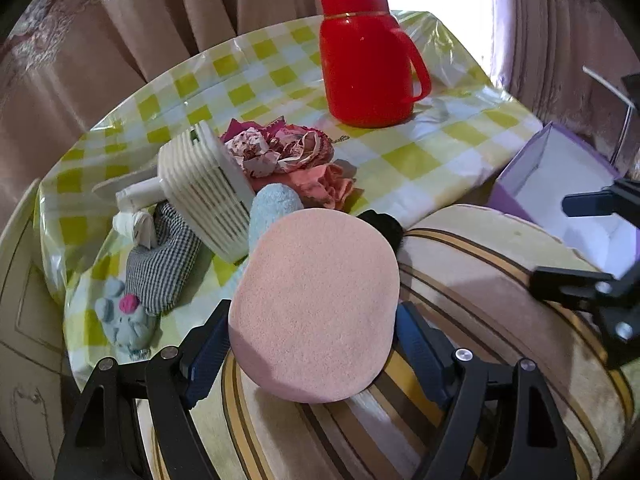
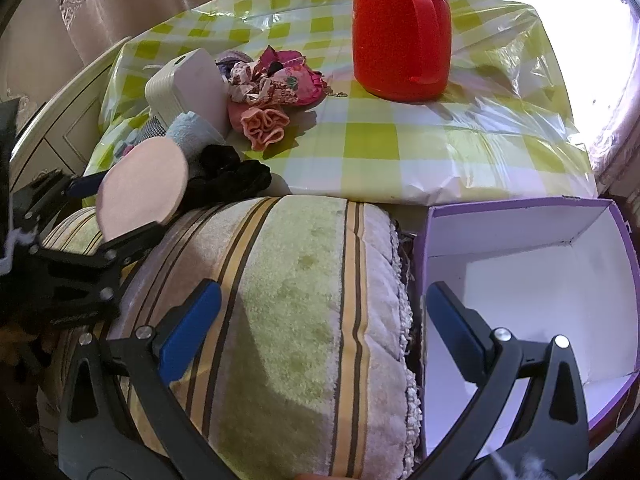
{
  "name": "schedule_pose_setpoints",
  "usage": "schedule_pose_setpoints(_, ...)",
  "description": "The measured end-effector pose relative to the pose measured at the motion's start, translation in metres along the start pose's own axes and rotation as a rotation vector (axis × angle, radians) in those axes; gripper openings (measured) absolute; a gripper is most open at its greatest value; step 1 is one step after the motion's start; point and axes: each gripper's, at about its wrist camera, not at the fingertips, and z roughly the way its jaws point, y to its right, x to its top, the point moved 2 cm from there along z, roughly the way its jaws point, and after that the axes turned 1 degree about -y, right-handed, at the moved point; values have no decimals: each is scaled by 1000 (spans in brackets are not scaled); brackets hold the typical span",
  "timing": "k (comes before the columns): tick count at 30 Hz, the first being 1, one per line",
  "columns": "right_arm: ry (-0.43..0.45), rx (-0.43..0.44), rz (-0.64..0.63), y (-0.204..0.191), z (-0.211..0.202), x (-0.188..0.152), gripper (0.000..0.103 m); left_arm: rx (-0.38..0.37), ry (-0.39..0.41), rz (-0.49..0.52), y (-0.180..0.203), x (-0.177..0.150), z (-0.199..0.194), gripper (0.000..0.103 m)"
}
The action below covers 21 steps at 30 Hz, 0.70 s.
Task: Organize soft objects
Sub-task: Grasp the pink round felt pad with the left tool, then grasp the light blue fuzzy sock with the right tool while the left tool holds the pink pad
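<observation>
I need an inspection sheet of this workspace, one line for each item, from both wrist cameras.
Surface: checkered tablecloth under clear plastic.
Job's things: pink sponge in left gripper; pink scrunchie, black scrunchie, floral fabric, blue plush, mouse toy, gingham pouch; purple box holds nothing.
Clutter: red thermos, white ribbed device.
Grippers: right gripper open.
Cables: nothing seen.
Surroundings: striped cushion, curtains.
</observation>
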Motion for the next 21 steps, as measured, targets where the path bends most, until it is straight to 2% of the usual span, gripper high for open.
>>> schedule_pose_setpoints(9, -13, -9, -42, -6, 7, 7, 103, -67, 49, -226, -26, -27, -25, 81)
schedule_pose_setpoints(21, -62, 11, -191, -44, 33, 38, 103, -32, 86, -464, -72, -55, -37, 81)
